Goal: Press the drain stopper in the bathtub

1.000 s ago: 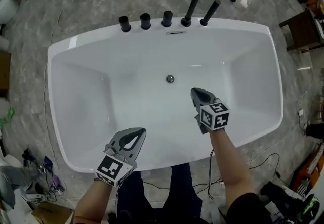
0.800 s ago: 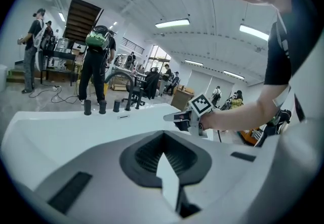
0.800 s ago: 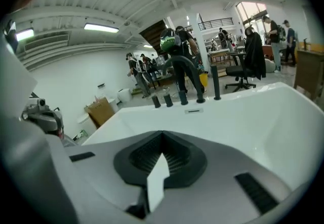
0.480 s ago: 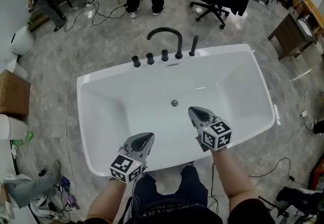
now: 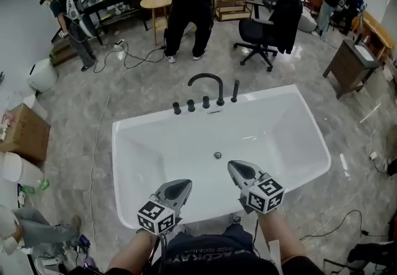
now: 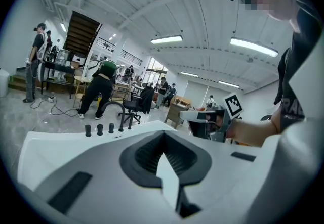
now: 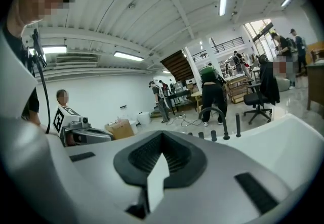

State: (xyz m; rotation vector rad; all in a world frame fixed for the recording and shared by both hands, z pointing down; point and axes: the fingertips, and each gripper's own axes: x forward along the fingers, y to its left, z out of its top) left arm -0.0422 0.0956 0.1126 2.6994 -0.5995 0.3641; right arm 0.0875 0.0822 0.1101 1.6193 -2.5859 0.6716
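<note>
While held above the near rim, left gripper (image 5: 183,184): clenched, jaws pressed together, nothing gripped; aimed roughly level across the tub toward the taps.
Right gripper (image 5: 234,167): likewise closed tight and empty; tip over the basin, nearer the drain than the left one, yet raised clear of it.
Drain stopper (image 5: 218,155): small round metal disc in the middle of the tub floor, near the right gripper's tip in the head view; untouched.
Bathtub (image 5: 146,156): white, bare inside apart from the stopper; black faucet (image 5: 205,75) and a row of black knobs (image 5: 191,105) on the far rim.
Progress: judged as not started, or at a pause; no contact with the stopper, both tools up at the near edge.
Left to do: lowering a closed tip into the basin, most likely the right one, setting it on the disc, pushing straight down.
Hard to tell: whether popped up or seated; too small in the head view to say.
Hidden: stopper absent from both gripper views, blocked by the jaws' own bodies and the tub rim; forearms (image 5: 276,233) cut off at the bottom edge.
Surroundings: several people (image 5: 192,7) and an office chair (image 5: 257,31) on the floor beyond the tub, well apart.
</note>
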